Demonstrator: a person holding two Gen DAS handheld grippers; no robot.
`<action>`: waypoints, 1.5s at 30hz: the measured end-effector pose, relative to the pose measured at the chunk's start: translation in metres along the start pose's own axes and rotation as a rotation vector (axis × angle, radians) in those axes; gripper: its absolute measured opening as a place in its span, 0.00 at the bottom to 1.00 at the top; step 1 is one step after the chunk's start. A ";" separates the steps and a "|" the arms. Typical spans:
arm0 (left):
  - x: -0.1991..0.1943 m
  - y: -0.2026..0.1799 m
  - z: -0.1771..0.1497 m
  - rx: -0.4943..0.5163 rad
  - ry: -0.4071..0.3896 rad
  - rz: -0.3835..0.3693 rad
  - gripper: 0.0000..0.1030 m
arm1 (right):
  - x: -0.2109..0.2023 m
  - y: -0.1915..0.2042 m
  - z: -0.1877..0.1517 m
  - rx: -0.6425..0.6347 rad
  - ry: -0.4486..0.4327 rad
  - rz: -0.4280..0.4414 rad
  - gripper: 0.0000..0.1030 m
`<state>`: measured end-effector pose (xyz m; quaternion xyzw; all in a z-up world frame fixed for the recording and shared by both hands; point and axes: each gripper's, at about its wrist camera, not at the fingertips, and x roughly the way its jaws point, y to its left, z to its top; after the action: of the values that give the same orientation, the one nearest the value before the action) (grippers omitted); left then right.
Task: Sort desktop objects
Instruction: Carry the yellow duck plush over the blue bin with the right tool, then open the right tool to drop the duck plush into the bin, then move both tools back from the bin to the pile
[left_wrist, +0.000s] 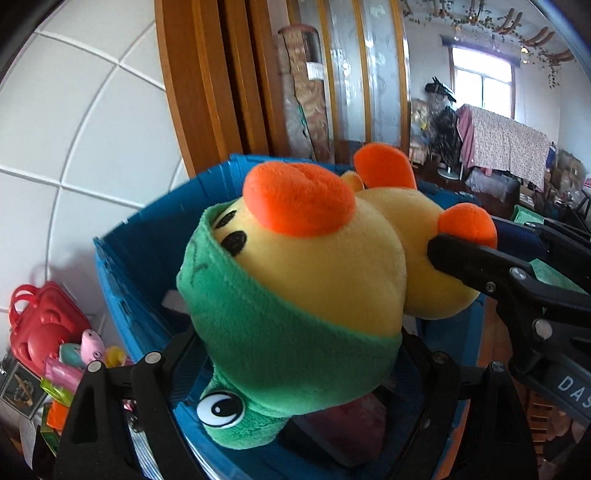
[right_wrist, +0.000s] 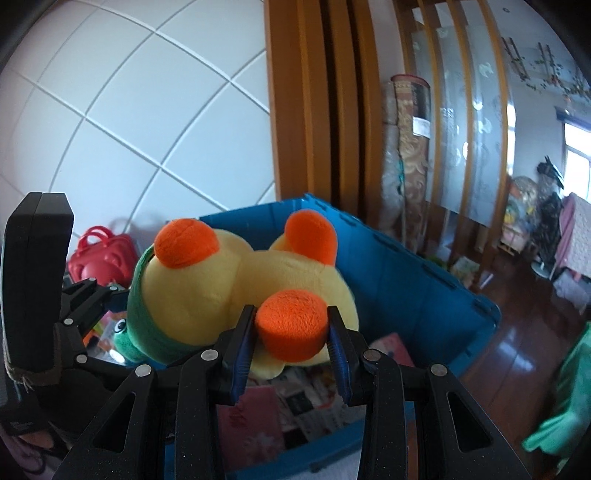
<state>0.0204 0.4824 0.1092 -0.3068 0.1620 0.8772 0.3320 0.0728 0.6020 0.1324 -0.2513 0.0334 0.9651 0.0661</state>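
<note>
Yellow plush duck (left_wrist: 317, 258) with green frog hood, held belly-up over the blue bin (right_wrist: 406, 291), carried by both grippers at once. Right gripper (right_wrist: 291, 332): jaws clamped on one orange foot (right_wrist: 291, 325), blue pads squeezing it from both sides. Left gripper (left_wrist: 295, 369): jaws spread wide around the hooded head; looks like a wide grip on the head, but pad contact is hidden under the plush, so can't confirm it's pressing. Bin already has books or cards in the bottom, pink cover (right_wrist: 247, 424) visible under the duck. Red toy case (left_wrist: 40, 325) and small toys sit left of the bin by the tiled wall. Step in hand, my read: drop the duck into the bin. To do it well: get the whole body inside the rim first, head end too, it's near the left wall. Lower both ends together so the duck stays level and doesn't swing off the foot grip. Release the head side first, then the foot, or both together low in the bin. Risk: the foot is soft and may slip if the right gripper bears the load alone.
</note>
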 end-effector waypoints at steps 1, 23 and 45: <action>0.002 -0.003 0.000 -0.005 0.010 -0.008 0.84 | 0.000 -0.002 -0.001 0.002 0.004 -0.003 0.35; 0.010 -0.001 -0.009 -0.037 0.025 0.000 0.84 | 0.021 -0.006 -0.010 0.010 0.045 -0.046 0.92; -0.033 0.078 -0.053 -0.215 -0.052 0.153 0.85 | 0.026 0.055 0.000 -0.043 0.028 0.083 1.00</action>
<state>0.0093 0.3840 0.0964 -0.3047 0.0812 0.9198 0.2334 0.0424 0.5508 0.1213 -0.2644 0.0241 0.9639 0.0201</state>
